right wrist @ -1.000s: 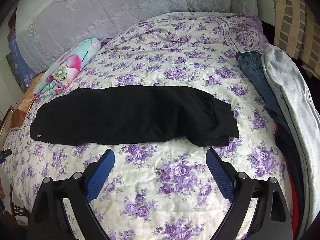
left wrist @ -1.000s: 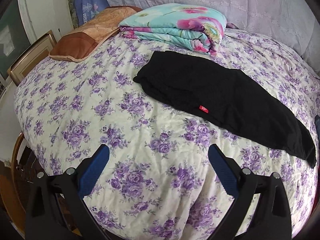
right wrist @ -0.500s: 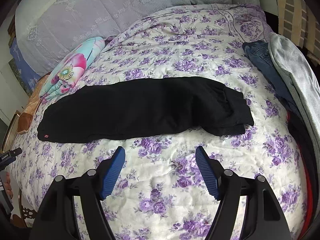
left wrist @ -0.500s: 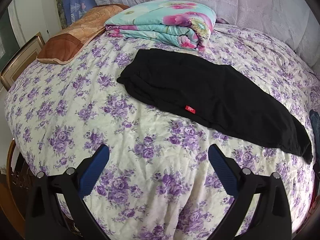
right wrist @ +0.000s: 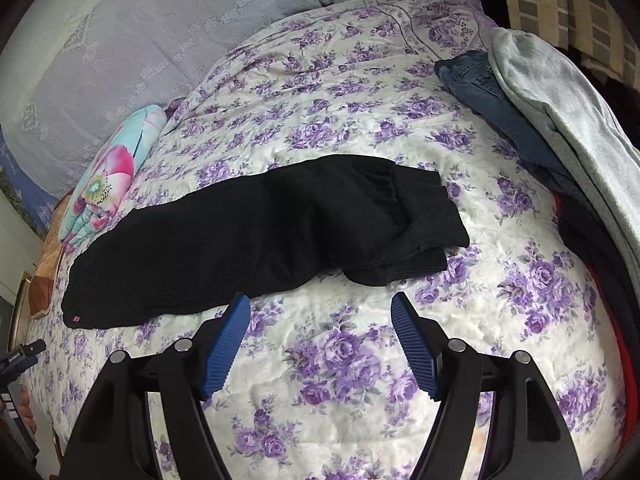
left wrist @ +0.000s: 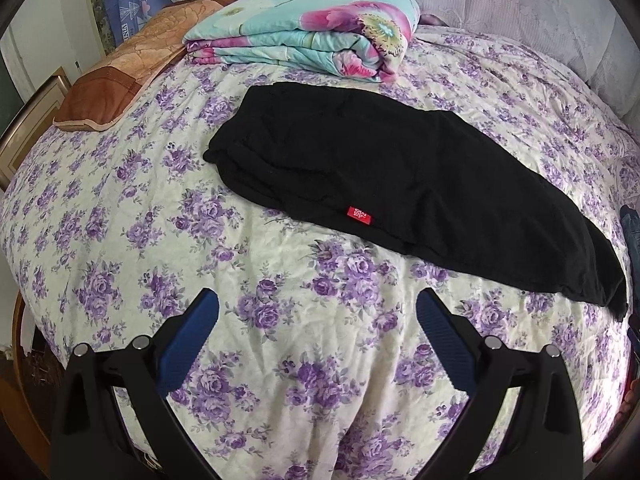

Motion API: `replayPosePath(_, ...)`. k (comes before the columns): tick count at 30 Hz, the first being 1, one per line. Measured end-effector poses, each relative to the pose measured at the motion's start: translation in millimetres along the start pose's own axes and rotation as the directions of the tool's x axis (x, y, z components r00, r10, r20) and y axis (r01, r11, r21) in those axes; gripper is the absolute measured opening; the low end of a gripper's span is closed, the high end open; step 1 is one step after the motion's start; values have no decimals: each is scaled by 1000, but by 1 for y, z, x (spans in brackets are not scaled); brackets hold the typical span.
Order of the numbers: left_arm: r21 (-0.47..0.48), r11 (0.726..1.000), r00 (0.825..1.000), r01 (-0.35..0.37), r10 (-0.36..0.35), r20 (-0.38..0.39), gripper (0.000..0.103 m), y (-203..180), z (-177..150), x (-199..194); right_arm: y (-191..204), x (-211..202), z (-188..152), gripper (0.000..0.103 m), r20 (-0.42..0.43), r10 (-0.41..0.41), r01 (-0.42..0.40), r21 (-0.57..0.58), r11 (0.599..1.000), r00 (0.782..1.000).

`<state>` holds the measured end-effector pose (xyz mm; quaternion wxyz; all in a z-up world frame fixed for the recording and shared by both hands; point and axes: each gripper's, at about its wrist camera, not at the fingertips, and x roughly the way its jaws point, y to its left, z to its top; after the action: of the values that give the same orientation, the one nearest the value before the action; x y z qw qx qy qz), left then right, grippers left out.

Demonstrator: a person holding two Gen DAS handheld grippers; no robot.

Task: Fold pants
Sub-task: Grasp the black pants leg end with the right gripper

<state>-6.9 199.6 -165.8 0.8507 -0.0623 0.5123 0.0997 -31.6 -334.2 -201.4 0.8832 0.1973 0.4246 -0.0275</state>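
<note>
Both claws, left claw (left wrist: 318,312) and right claw (right wrist: 320,316), hang wide and empty over the bed (left wrist: 120,208), black pants (left wrist: 400,184) mid-frame, doubled lengthwise; risk is pinching only the top leg, or bedspread too.

Floral bedspread (left wrist: 120,240); wooden headboard (left wrist: 24,140)

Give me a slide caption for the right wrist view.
Open right gripper nears black pants laid lengthwise on a floral bedspread, nothing between its fingers.
</note>
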Motion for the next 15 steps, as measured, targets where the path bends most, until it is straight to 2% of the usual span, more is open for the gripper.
replayPosePath(2, 17, 1000, 1000, 1, -1, -1, 97, -7, 1, 1, -5, 7, 2, 64, 5, 9, -9, 14, 1000, 1000)
replayPosePath(6, 43, 999, 1000, 2, -2, -1, 97, -18, 4, 0, -17, 26, 11, 40, -21, -15, 16, 52, 999, 1000)
replayPosePath(11, 48, 999, 1000, -6, 7, -17, 97, -22, 3, 3, -38, 40, 22, 36, -27, -20, 23, 133, 991, 999)
replayPosePath(12, 45, 999, 1000, -6, 7, -21, 97, -22, 2, 4, -41, 42, 23, 32, -24, -9, 13, 149, 989, 1000)
replayPosePath(14, 40, 999, 1000, -5, 6, -30, 97, -23, 1, 7, -45, 46, 26, 19, -22, -1, 4, 164, 986, 1000)
replayPosePath(15, 39, 999, 999, -5, 6, -33, 97, -23, 1, 8, -46, 47, 27, 7, -17, 25, -21, 173, 985, 1000)
